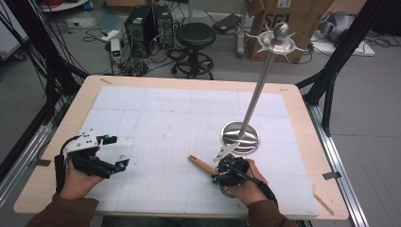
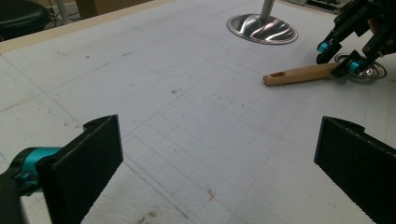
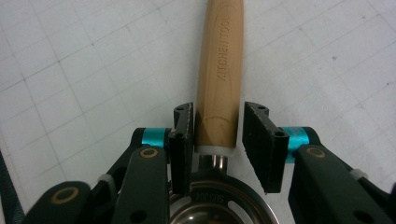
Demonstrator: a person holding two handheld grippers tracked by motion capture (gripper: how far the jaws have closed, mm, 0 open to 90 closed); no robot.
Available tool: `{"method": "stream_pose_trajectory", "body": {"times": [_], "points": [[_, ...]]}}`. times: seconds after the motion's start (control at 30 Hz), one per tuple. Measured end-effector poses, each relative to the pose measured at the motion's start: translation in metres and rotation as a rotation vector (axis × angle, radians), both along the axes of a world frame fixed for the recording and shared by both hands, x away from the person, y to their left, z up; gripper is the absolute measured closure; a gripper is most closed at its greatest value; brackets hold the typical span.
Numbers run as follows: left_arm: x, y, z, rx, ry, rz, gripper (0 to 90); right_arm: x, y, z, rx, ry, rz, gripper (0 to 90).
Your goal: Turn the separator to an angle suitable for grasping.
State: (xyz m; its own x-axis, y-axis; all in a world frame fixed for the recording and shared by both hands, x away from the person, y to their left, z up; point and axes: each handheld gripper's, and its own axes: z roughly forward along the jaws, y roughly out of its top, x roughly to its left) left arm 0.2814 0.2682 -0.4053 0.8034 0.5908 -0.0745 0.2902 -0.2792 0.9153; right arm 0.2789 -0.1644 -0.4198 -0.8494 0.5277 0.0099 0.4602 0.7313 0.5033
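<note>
1. Between the jaws of the right gripper (image 3: 217, 135) lies one wooden handle (image 3: 219, 70) of a kitchen tool, flat on the white mat (image 1: 156, 123). The jaws stand narrow around it; the left pad touches the wood, while a thin gap shows at the right pad.
2. Just behind those jaws, the handle joins a metal wire head (image 3: 210, 205).
3. Beyond the right gripper (image 1: 222, 170) stands one steel stand (image 1: 255, 99); its round base (image 1: 239, 137) is near the handle tip.
4. Well apart, the left gripper (image 1: 116, 152) rests low on the mat, jaws wide with nothing between them.
5. Both hands hold their grippers near the table's near edge, two grippers in all.
</note>
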Motion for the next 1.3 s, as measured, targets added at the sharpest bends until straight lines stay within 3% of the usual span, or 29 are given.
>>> {"method": "stream_pose_trajectory", "body": {"times": [0.87,1.07,1.3], "points": [[0.001,-0.002,-0.002,0.010,0.007,-0.004,1.7,0.004,0.013,0.001,-0.101,0.051,-0.011,66.6],[0.000,-0.003,-0.002,0.013,0.009,-0.006,1.7,0.005,0.018,0.003,-0.145,0.071,-0.006,68.0],[0.000,-0.002,-0.001,0.009,0.005,-0.005,1.7,0.005,0.014,0.002,-0.117,0.064,0.012,68.8]]}}
